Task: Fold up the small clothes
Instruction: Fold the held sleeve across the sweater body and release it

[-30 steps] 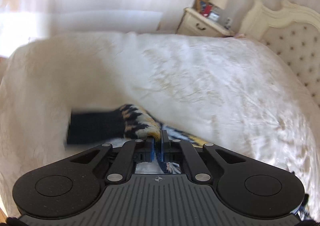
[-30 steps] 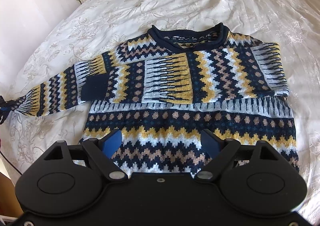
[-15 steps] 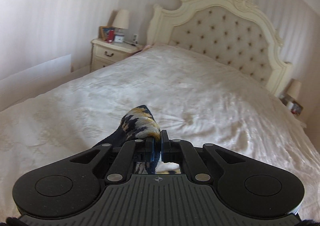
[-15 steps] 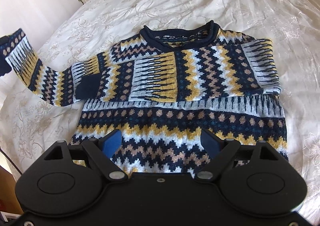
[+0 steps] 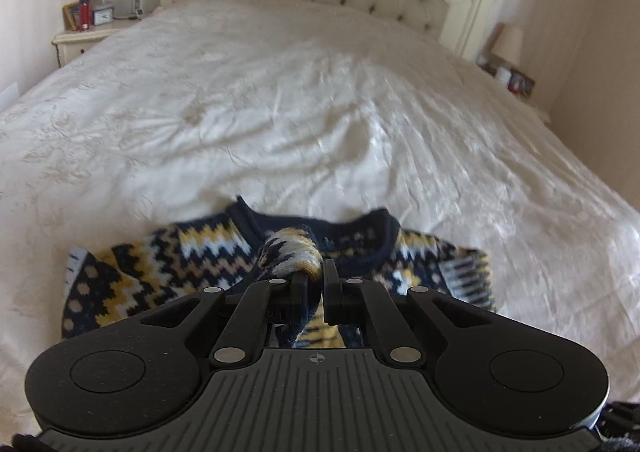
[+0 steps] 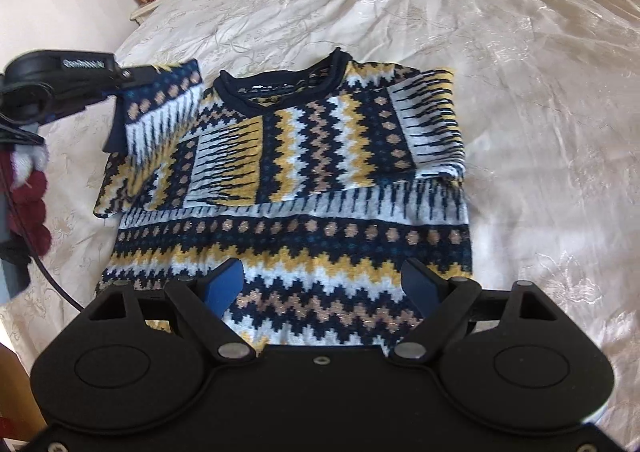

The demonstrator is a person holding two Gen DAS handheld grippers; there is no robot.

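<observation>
Right wrist view shows the bed [image 6: 520, 52] filling the frame, with the sweater [image 6: 304, 188] flat at centre, its right-hand sleeve [image 6: 424, 124] already folded across the chest. At upper left, the left gripper [image 5: 314, 276] pinches the other sleeve [image 6: 160, 112] raised above the shoulder. The right gripper [image 6: 322, 284] hovers spread over the hem, holding nothing. To fold well, carry the cuff across level, then lay it flat before letting go.
</observation>
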